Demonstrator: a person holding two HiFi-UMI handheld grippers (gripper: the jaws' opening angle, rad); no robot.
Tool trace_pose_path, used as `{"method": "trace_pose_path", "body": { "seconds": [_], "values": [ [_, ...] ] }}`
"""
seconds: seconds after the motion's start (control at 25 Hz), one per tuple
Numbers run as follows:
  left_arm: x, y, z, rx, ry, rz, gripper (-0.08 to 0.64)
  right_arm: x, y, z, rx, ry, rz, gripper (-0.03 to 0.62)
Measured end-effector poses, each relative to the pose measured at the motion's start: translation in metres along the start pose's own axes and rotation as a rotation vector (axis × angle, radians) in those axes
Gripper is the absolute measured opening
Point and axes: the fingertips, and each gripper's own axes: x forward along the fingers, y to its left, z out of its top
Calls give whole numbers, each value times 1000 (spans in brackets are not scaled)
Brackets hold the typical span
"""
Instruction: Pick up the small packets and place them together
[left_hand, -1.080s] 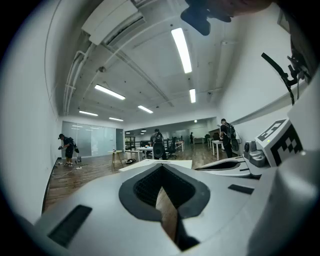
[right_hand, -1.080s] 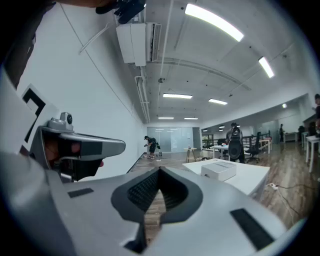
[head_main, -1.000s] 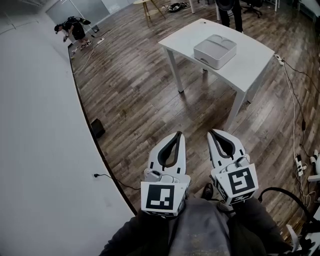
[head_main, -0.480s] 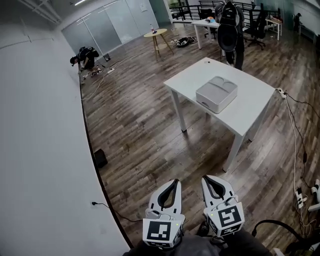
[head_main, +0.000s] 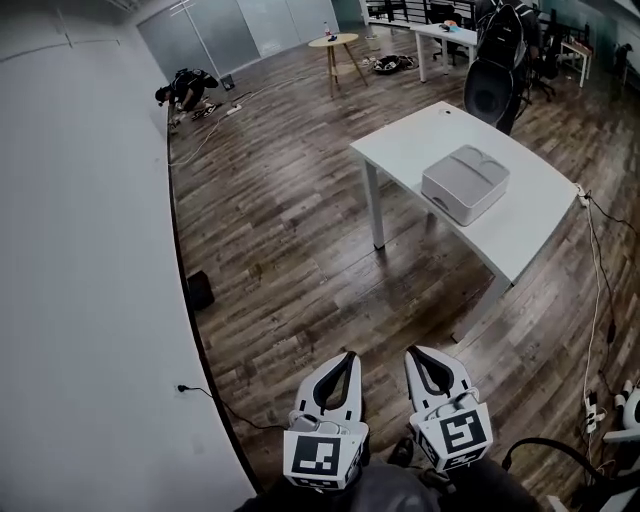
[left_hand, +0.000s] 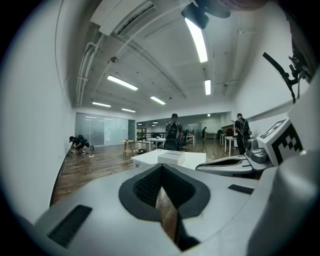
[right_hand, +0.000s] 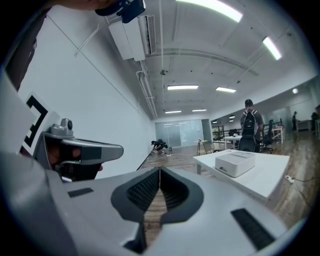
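Observation:
No small packets show in any view. My left gripper and right gripper sit side by side at the bottom of the head view, close to my body and above the wooden floor. Both are shut with nothing between their fingers. The left gripper view looks along its own closed jaws towards a white table carrying a white box. In the right gripper view, the closed jaws point at the same table and box. That table and box stand some way ahead on the right.
A white wall runs along my left, with a black box on the floor at its foot. A person crouches by the far wall. Another person with a backpack stands behind the table. Cables trail on the floor at right.
The head view has lifted and now shows more of the room. The table sits further right in it, and both grippers lie lower in the frame. Both stay shut.

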Motion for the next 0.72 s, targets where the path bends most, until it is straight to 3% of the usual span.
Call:
{"method": "trace_pose_path", "body": {
  "seconds": [0.44, 0.72],
  "values": [
    [74, 97, -3, -71, 13, -53, -2, 117, 10, 2, -13, 77, -11, 5],
    [103, 145, 9, -91, -17, -97, -2, 169, 18, 30, -55, 76, -43, 5]
  ]
}}
